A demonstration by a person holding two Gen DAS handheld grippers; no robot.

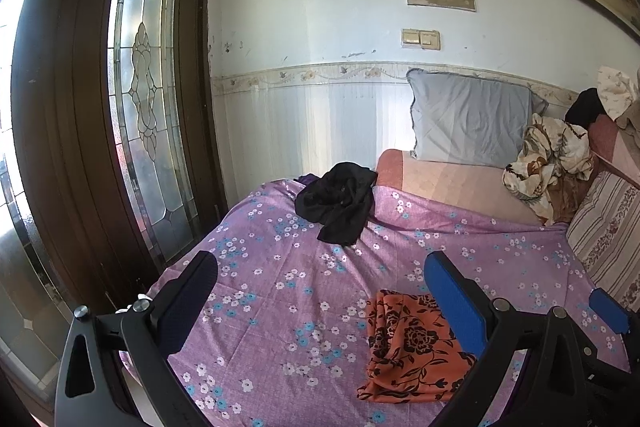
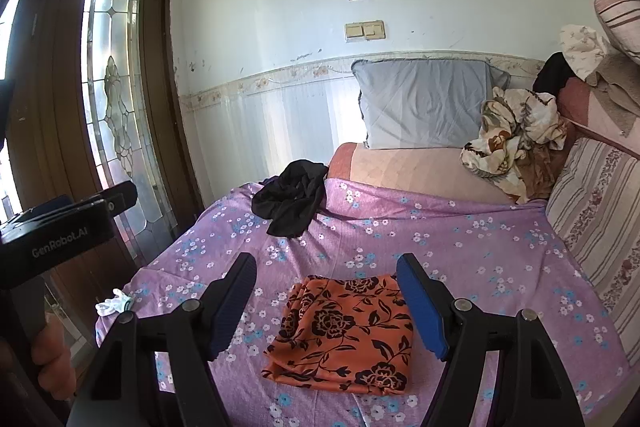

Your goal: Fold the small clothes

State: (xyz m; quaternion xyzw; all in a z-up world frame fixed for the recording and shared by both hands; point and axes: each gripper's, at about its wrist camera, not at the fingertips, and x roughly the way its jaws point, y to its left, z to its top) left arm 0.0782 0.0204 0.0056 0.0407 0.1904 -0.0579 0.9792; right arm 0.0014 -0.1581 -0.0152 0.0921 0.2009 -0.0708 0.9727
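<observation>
Folded orange cloth (image 2: 344, 331) lies between empty, spread right tongs (image 2: 328, 301); only this view shows white glove (image 2: 114, 303); left tongs (image 1: 320, 299) gape.

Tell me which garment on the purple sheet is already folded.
The orange floral cloth, a flat neat rectangle between the open right gripper's fingers. The black garment farther back is a crumpled heap, and the small white piece at the bed's edge is bunched.

Thin matt cloth: the orange garment (image 2: 344, 335) at lower centre, the purple bedsheet (image 2: 460, 239). Upper left, the door (image 1: 72, 99) is dark wood with textured glass.
</observation>
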